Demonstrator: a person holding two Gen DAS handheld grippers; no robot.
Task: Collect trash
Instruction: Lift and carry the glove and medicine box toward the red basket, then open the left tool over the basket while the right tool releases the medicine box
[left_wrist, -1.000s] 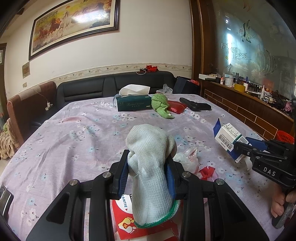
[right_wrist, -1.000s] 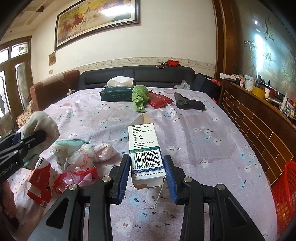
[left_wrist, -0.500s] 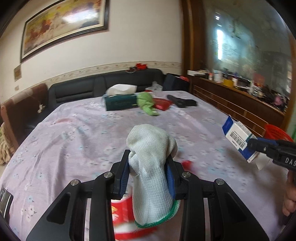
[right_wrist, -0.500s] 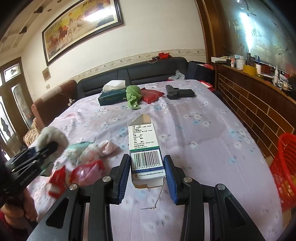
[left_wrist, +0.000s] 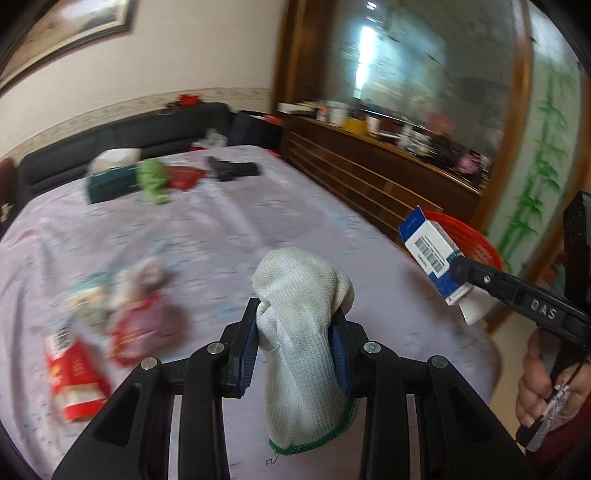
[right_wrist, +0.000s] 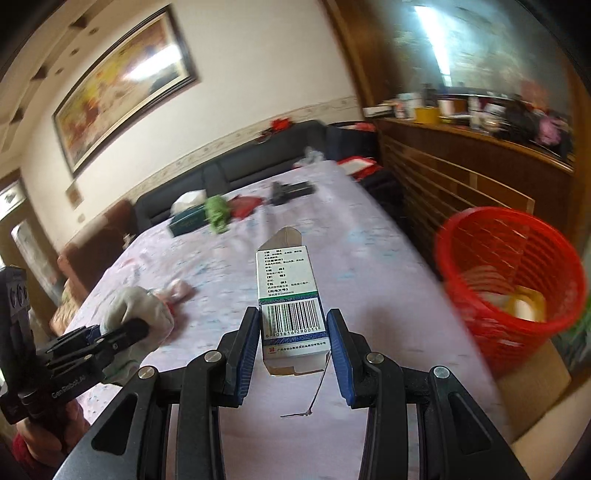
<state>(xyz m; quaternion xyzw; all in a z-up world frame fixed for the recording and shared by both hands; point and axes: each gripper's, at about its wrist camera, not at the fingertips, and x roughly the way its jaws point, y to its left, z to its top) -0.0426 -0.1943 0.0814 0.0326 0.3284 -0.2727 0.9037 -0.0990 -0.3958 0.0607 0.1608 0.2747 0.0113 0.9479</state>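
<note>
Now both hands carry trash toward the red basket (right_wrist: 509, 280).
Left gripper (left_wrist: 295, 336) pinches a white sock (left_wrist: 301, 332); right gripper (right_wrist: 293, 339) pinches a small box (right_wrist: 291, 306). Basket waits off the table (right_wrist: 369, 236) at two o'clock. Next, I think: reach over it, let go.
</note>
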